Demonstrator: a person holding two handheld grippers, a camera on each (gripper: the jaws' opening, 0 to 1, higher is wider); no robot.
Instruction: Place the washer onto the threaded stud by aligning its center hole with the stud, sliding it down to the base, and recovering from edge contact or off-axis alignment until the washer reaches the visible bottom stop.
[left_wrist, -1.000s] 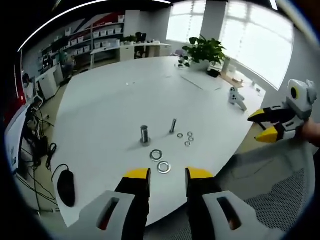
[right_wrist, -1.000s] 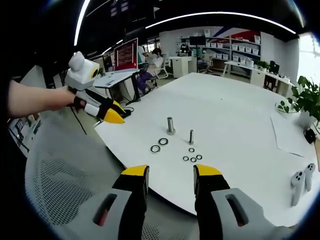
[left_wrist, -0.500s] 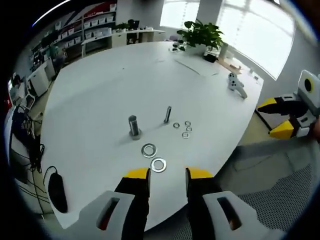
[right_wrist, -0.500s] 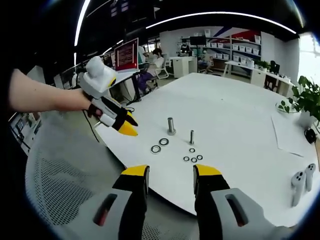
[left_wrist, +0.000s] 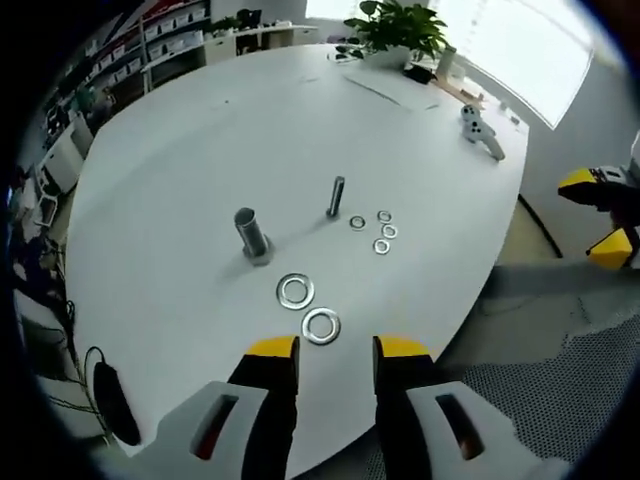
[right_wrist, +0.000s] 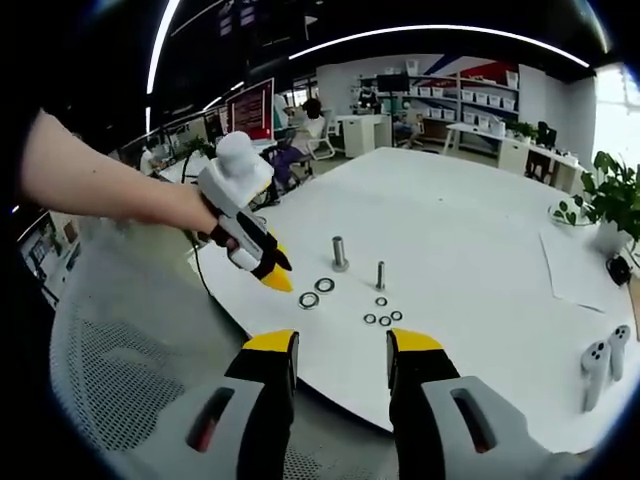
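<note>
Office, round white table (left_wrist: 200, 150) | thick steel threaded stud (left_wrist: 251, 234) at 9 o'clock of thin steel bolt (left_wrist: 335, 197) | two large flat steel washers (left_wrist: 308, 308) loose on the table, 5 o'clock of the stud | left gripper (left_wrist: 335, 348) jaws parted, empty, above table edge near the washers | right gripper (right_wrist: 340, 345) jaws parted, empty.

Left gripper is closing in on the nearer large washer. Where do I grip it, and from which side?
The nearer large washer lies flat on the table, so take it across its rim, probably straight from above with one jaw on each outer edge. The left gripper is open just short of it; keep clear of the second large washer beside it.
</note>
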